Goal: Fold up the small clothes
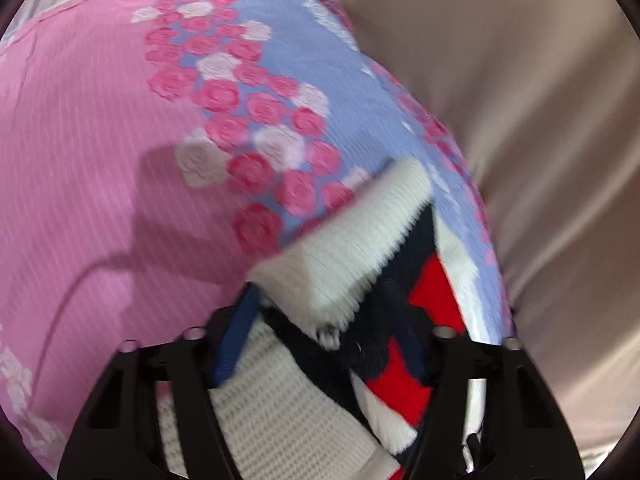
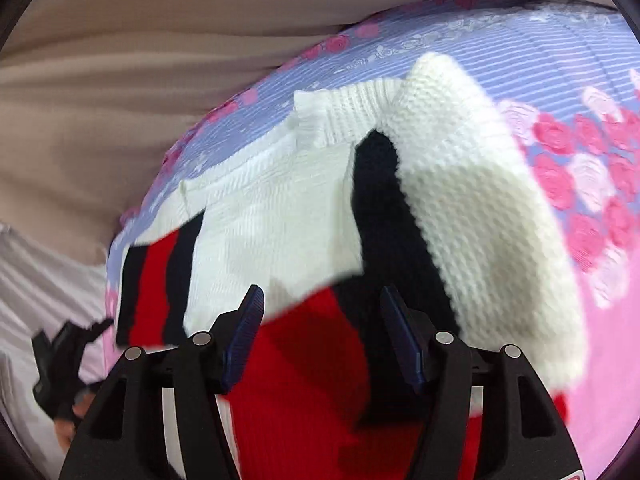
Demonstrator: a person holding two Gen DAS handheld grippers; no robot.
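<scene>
On the floral bedspread [image 2: 560,80] we count one sweater [image 2: 280,208]: white knit, navy and red stripes, bunched. Both grippers, left [image 1: 320,332] and right [image 2: 322,336], have jaws spread over it; we can't tell grip.

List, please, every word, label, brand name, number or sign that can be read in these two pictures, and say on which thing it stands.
None: no text can be read in either view.
White, red and navy knitted sweater: only stripes and knit, no visible tag.
Pink and lilac bed cover with woven roses: pattern only.
Black plastic right gripper: a small red mark at the bottom right edge of its body, cut off and unreadable.
Black plastic left gripper: no marking visible.
</scene>
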